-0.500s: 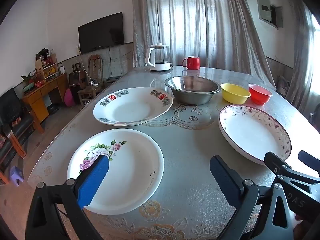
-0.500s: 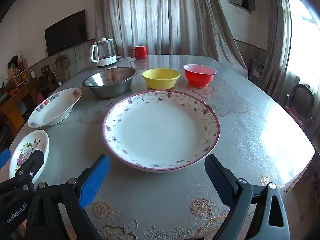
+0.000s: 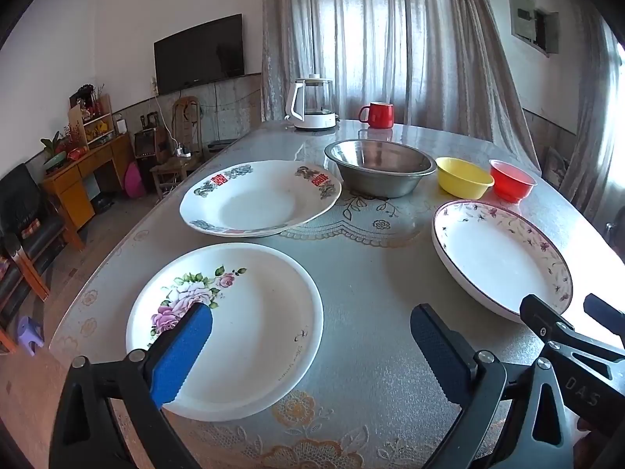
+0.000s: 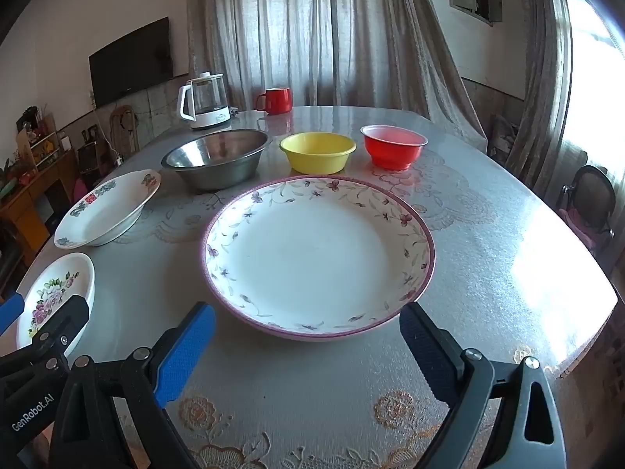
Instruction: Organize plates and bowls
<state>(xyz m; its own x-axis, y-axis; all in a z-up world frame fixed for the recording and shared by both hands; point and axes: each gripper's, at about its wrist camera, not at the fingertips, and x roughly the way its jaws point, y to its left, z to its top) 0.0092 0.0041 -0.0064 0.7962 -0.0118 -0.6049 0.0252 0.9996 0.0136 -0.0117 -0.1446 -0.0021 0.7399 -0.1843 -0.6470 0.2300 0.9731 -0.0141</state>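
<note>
On the table lie a rose-print white plate (image 3: 242,320) near the front left, a deep plate with red characters (image 3: 258,199) behind it, and a large pink-rimmed floral plate (image 4: 316,254) at the right. Behind stand a steel bowl (image 4: 218,160), a yellow bowl (image 4: 317,152) and a red bowl (image 4: 392,146). My left gripper (image 3: 312,351) is open and empty, its left pad over the rose plate's near side. My right gripper (image 4: 306,351) is open and empty, just in front of the floral plate's near rim.
A white electric kettle (image 3: 312,105) and a red mug (image 3: 377,114) stand at the table's far edge. The patterned tablecloth (image 4: 488,242) covers the table. Chairs, a wooden cabinet and a wall TV are at the left; a chair (image 4: 590,199) is at the right.
</note>
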